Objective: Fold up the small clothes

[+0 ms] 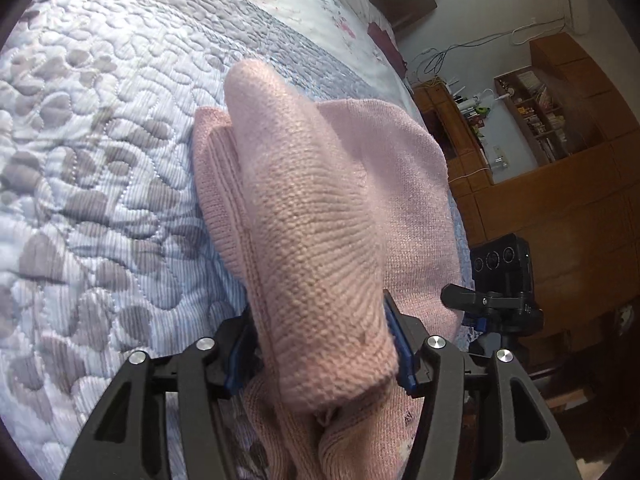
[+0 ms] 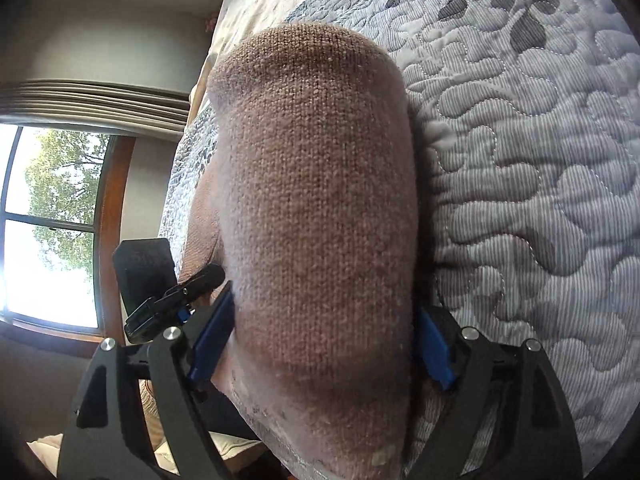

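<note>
One pink knit garment (image 1: 320,208), clamped by two grippers, left gripper (image 1: 320,344) and right gripper (image 2: 320,344).

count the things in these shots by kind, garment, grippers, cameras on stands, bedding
pink knit garment: 1
hand-held gripper: 2, left hand-held gripper and right hand-held gripper, each shut on the garment
black camera on a stand: 1
quilted bedspread: 1
total: 5

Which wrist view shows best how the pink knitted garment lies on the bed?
The left wrist view: beyond the held fold, the pink knitted garment lies spread on the quilt. In the right wrist view a shadowed bulge of it fills the frame.
</note>
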Demonstrator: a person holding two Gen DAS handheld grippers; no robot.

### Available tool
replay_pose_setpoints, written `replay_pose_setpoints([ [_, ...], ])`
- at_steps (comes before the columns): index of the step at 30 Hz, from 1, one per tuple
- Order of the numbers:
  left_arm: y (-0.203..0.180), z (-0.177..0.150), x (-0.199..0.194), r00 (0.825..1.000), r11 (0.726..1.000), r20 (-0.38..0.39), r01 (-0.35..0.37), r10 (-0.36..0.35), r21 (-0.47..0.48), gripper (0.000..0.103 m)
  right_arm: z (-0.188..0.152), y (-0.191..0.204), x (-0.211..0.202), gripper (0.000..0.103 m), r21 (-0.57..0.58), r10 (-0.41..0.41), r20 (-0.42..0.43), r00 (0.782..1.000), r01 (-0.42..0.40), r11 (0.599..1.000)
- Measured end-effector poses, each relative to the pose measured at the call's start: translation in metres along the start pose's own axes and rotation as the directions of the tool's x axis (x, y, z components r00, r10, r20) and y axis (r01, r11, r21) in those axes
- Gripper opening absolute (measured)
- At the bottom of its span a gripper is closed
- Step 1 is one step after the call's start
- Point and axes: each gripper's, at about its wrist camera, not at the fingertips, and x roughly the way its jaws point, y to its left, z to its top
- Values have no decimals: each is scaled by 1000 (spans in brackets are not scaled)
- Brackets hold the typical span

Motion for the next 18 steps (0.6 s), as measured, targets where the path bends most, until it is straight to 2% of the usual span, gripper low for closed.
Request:
replay_pose_setpoints([
  [3,-13,-12,-25,997,996,36,-64,62,62,56,-5,-7,-6,83,6,-5,-11,1000,5,1000],
  [7,-33,-42,-55,991,982,82,-117,106,148,56,-33,-8,-17,82,6,-23,-24,999,23,1000],
  [10,-49,-61,-61,986,971,93,-156,141,182,56,-47,-4,-15,71,15,-43,-21,999,43,999],
  [12,-54,-70,-58,985,967,78,-168,156,190,56,-51,-4,-12,55,25,-68,-19,998,68,997],
  [15,-53,-78,-51,977,956,48,-214,208,200,56,-49,0,-11,42,30,-99,-2,995,99,995],
  [18,-55,-76,-38,966,946,32,-259,258,195,56,-54,-8,-21,34,33,-136,5,991,136,990],
])
